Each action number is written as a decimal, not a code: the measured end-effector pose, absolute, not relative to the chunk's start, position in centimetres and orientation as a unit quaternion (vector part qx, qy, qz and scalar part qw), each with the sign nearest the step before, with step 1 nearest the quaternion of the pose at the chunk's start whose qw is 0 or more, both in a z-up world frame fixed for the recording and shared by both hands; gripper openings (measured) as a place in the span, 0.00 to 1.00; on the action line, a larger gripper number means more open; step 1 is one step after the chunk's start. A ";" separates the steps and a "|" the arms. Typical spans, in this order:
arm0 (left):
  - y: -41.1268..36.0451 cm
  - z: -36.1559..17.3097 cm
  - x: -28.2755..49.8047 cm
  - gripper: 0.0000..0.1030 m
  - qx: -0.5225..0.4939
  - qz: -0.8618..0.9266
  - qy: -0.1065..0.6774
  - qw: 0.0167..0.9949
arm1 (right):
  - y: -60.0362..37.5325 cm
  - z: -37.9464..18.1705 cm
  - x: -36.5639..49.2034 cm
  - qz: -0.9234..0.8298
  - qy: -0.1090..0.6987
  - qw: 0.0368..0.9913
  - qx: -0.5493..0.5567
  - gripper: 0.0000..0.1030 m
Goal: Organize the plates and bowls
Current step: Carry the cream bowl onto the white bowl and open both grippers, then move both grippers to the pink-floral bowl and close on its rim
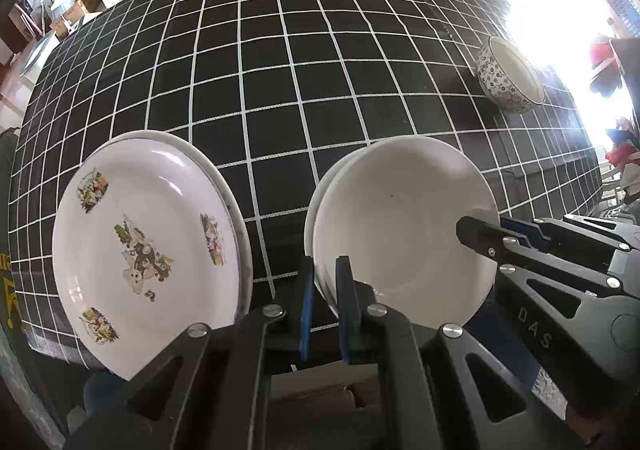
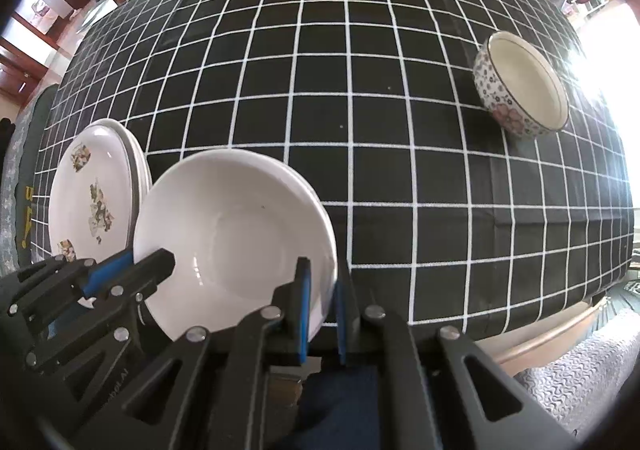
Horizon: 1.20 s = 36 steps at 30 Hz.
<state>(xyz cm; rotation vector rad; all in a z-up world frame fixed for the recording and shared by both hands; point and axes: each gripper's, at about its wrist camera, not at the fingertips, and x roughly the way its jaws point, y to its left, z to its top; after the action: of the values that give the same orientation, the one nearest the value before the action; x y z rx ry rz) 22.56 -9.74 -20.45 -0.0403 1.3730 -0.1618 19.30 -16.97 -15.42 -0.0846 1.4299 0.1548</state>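
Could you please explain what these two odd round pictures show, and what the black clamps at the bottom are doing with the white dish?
Each picture comes from a fisheye camera on a hand-held gripper, looking along its two fingers.

In the left wrist view, the left gripper is shut on the near rim of the white bowl. The right wrist view shows the right gripper shut on the opposite rim, so both hold it together.

On the checked tablecloth there is also a stack of plates, the top one with a picture pattern, and farther off a flowered bowl.
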 end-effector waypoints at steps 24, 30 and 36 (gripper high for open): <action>-9.5 -18.3 21.9 0.21 -0.021 -0.089 0.610 0.787 | -18.3 -14.3 18.8 0.078 0.645 0.760 -0.008 0.18; -10.4 -16.4 21.7 0.26 -0.018 -0.101 0.596 0.796 | -20.3 -11.4 18.1 0.092 0.627 0.774 0.000 0.30; -12.1 -14.4 21.9 0.30 -0.014 -0.114 0.580 0.806 | -23.5 -9.1 17.8 0.089 0.611 0.786 0.014 0.37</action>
<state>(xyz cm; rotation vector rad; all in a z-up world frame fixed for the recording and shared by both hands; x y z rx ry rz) 21.87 -12.13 -14.39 -0.0308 1.2415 -0.2430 17.82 -23.48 -9.06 0.0292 1.3172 0.1919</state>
